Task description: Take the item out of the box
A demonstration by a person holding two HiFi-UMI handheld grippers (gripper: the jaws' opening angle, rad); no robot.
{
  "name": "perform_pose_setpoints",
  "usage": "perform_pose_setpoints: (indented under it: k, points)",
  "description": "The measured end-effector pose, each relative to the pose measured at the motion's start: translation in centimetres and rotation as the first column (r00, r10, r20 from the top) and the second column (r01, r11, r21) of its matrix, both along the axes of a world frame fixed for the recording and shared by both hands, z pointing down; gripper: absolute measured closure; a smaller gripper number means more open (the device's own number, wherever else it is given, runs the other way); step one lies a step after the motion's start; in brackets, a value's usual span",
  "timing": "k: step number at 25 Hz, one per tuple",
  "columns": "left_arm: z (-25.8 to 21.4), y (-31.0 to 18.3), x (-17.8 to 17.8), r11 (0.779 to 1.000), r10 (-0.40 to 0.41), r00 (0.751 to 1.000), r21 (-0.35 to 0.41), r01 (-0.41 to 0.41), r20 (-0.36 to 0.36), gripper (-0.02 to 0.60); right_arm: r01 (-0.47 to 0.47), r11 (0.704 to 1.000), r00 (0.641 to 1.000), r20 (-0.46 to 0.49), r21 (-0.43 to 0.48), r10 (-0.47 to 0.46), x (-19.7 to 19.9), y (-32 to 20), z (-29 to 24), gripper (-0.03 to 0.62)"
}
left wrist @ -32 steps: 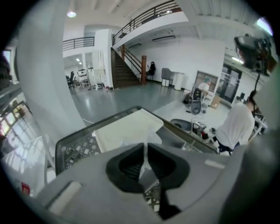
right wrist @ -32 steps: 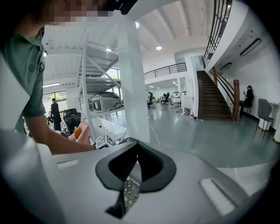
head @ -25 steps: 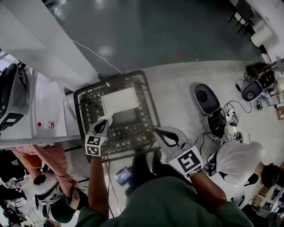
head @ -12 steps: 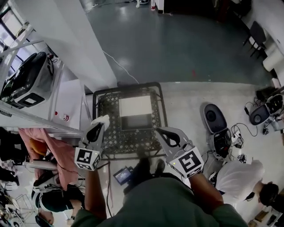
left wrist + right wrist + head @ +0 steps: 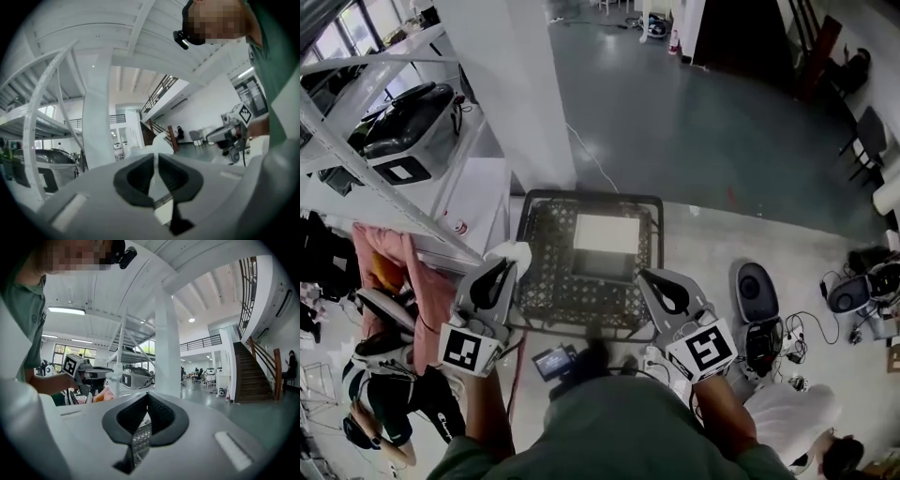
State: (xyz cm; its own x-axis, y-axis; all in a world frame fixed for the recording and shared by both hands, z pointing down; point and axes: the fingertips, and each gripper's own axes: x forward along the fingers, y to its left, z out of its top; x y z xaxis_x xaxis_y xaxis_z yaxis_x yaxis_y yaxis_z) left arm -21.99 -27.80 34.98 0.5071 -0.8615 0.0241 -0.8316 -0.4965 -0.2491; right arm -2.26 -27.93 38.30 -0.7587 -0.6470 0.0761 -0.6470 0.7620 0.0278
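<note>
The person's forearms reach forward from the green-shirted chest, one gripper in each hand, both pointing away from the body and raised on either side of the black lattice table (image 5: 546,281). The left gripper (image 5: 510,259) has its jaws closed on a white item (image 5: 158,144) that sticks out past the tips, beside the table's near left corner. The right gripper (image 5: 649,279) is at the near right corner, its jaws together with nothing between them. Farther off, the white box (image 5: 607,232) sits on the table's far half.
</note>
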Motion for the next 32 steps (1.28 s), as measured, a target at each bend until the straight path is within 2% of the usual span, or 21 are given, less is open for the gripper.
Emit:
perform_pose_setpoints:
  k: [3,9,16,32]
  points:
    - [-2.4,1.7,0.2,0.999,-0.009,1.000,0.040,0.009,-0.020,0.552,0.013,1.000,1.000,0.008,0.027,-0.014,-0.2,0.2,-1.3,0.586]
    - [-5.0,4.6,1.4,0.995,0.002,1.000,0.103,-0.001,-0.001,0.552,0.034,0.997,0.999,0.011,0.064,-0.035,-0.5,1.0,-3.1,0.588]
    - [-4.8,5.9,1.6,0.995,0.005,1.000,0.103,-0.006,0.015,0.552,0.071,0.993,0.997,-0.044,0.093,-0.067,-1.5,2.2,-3.6,0.588]
    - [-4.1,6.0,3.1,0.996,0.036,0.999,0.086,-0.035,-0.002,0.552,0.062,0.993,0.997,-0.052,0.102,-0.057,-0.7,3.0,-4.0,0.588]
